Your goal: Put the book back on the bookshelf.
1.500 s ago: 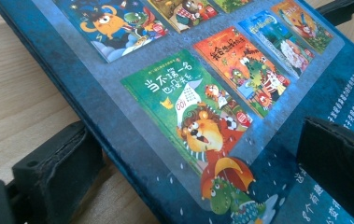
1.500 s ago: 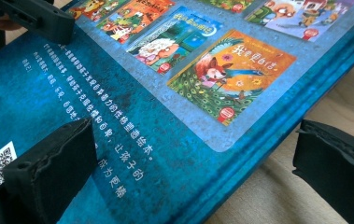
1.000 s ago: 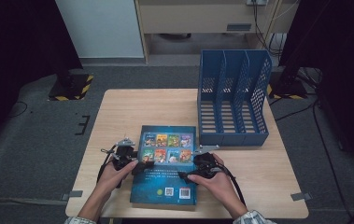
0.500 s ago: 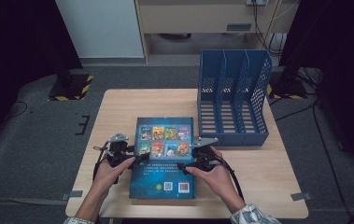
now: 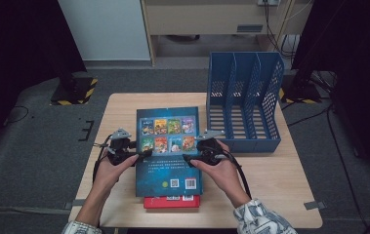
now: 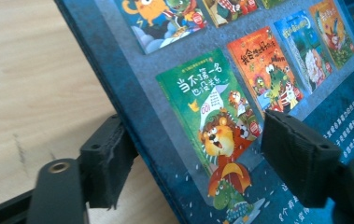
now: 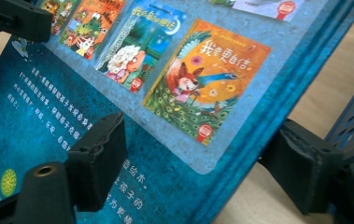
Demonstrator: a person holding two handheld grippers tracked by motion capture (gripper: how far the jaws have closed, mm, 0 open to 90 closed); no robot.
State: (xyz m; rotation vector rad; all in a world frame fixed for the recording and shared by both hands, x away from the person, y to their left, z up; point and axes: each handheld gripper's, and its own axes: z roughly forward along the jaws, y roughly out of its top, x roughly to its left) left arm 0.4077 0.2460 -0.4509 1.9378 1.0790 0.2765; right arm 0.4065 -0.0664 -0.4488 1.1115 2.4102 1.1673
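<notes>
**Two Grippers Lifted the Blue Book**

In the high view, the blue book (image 5: 170,146) was in the middle of the table (image 5: 280,195), raised a little above a red book (image 5: 172,201) that peeked out at its near end. The left gripper (image 5: 141,153) was clamped on the blue book's left edge and the right gripper (image 5: 188,157) on its right edge. Both sets of jaws had just been closing, with the book between them. A blue file rack (image 5: 243,141) stood on the far right. To lift well, both hands should probably rise together and keep the book level, so it would not slip or twist. If it is meant for the rack, it would need to be stood on edge first. A square code and a bar code sat at the near end of the cover, too small to read.

In the left gripper view, one jaw sat under the book and the other pressed on its cover. A green picture with a lion had Chinese words that seemed to read "当不了第一名也没关系".

In the right gripper view, the jaws squeezed the book's thick edge the same way. An orange picture with a fox read "我要更自信". The small white lines of writing were too blurry to read.
</notes>
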